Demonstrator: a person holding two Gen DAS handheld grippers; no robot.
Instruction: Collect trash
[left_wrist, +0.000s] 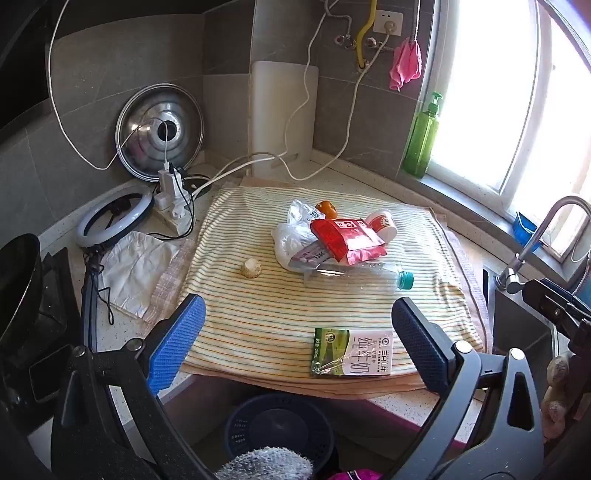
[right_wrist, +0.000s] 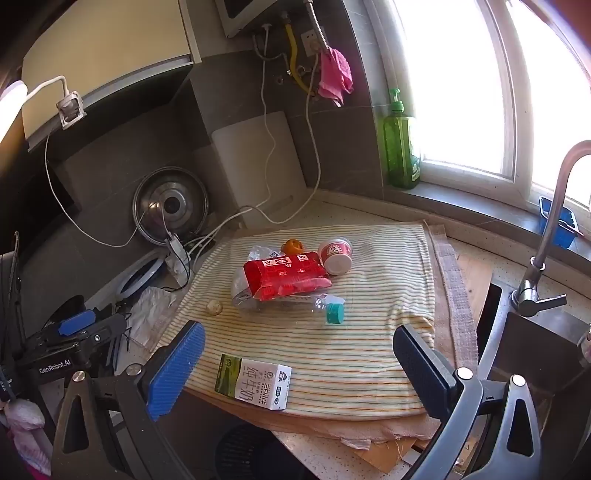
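We hold both grippers above the near edge of the striped cloth (left_wrist: 258, 317), empty. The left gripper (left_wrist: 297, 339) has its 2 fingers spread wide, and so does the right gripper (right_wrist: 299, 363). The milk carton (left_wrist: 352, 352) lies flat nearest us. Farther back, the red wrapper (right_wrist: 286, 277), clear bottle (left_wrist: 356, 277), cup (right_wrist: 335, 255) and plastic bag (left_wrist: 291, 232) sit piled together.
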